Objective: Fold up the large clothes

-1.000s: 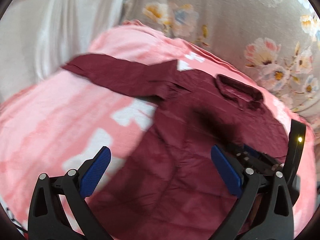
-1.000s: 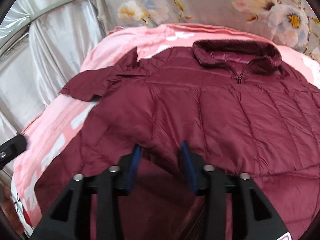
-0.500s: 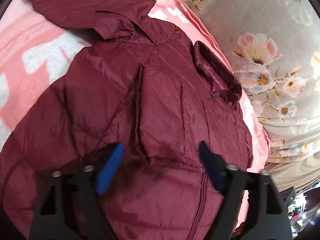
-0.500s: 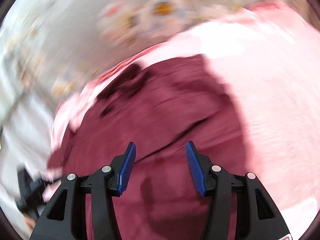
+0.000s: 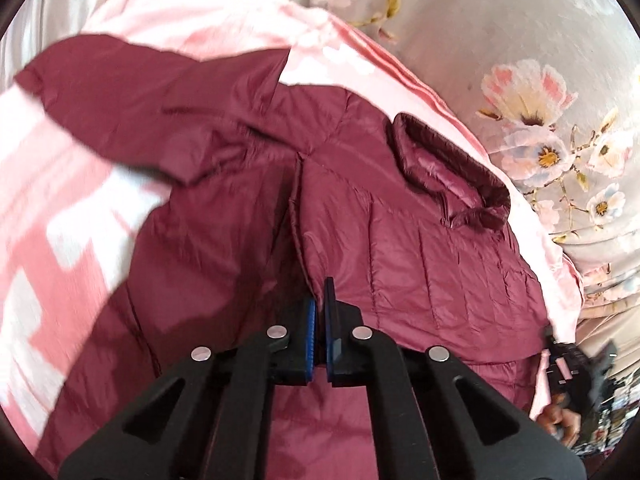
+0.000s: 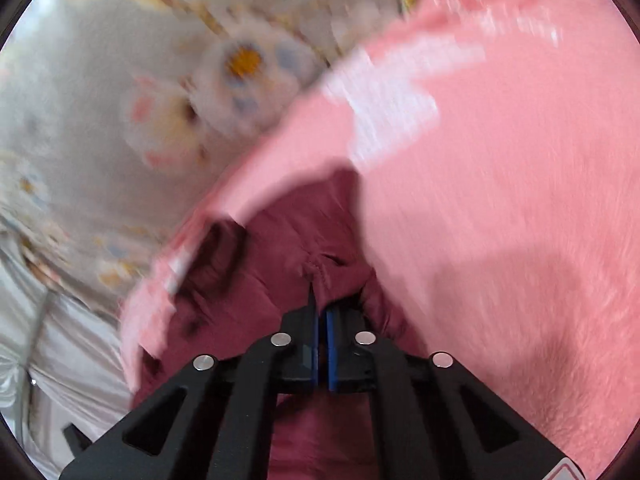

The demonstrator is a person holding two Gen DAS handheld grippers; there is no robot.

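Observation:
A maroon puffer jacket (image 5: 420, 248) lies front-up on a pink blanket (image 5: 60, 208), collar (image 5: 448, 164) at the far right, one sleeve (image 5: 132, 92) spread to the left. My left gripper (image 5: 319, 300) is shut on a raised fold of the jacket near its middle. My right gripper (image 6: 319, 312) is shut on a bunched edge of the jacket (image 6: 288, 236) near the blanket's (image 6: 500, 200) border; this view is blurred. The other gripper and a hand show small at the left wrist view's lower right (image 5: 568, 364).
A grey floral curtain (image 5: 540, 92) hangs behind the bed; it also shows in the right wrist view (image 6: 180, 92). Shiny white fabric (image 6: 60, 360) hangs at the lower left of the right wrist view.
Both grippers have gone from open to shut on the jacket. The left one pinched a fold at the jacket's middle; the right one swung to the jacket's edge and closed.

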